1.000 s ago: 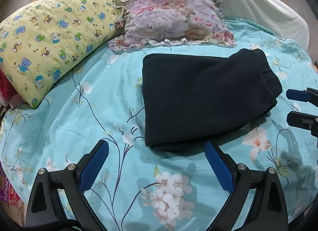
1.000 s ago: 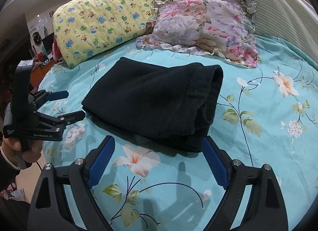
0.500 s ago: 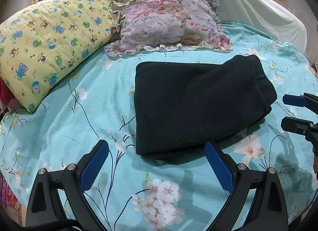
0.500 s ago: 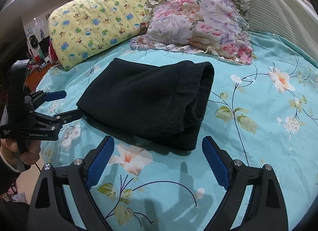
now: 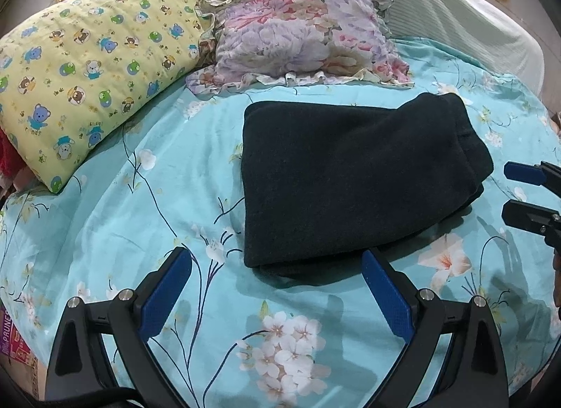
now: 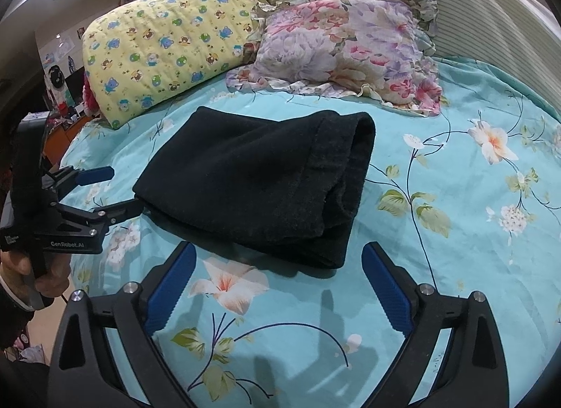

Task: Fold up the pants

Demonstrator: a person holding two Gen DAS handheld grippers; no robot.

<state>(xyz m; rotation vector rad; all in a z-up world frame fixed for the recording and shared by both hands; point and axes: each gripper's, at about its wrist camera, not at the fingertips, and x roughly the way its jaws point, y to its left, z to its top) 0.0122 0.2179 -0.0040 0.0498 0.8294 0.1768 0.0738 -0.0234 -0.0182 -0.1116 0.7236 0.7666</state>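
The black pants (image 5: 350,176) lie folded into a thick rectangle on the turquoise floral bedsheet (image 5: 140,215); they also show in the right wrist view (image 6: 259,180). My left gripper (image 5: 277,281) is open and empty, just short of the bundle's near edge. My right gripper (image 6: 277,274) is open and empty, close to the near edge at the bundle's rolled end. Each gripper shows in the other's view, the right one (image 5: 522,194) beside the bundle's right end, the left one (image 6: 105,190) at its left corner.
A yellow bear-print pillow (image 5: 87,68) and a floral ruffled pillow (image 5: 301,36) lie behind the pants against the striped headboard (image 5: 455,15). The bed edge and room clutter (image 6: 59,92) are at the left.
Both grippers stay open and empty and have shifted only slightly relative to the folded pants, which lie still.
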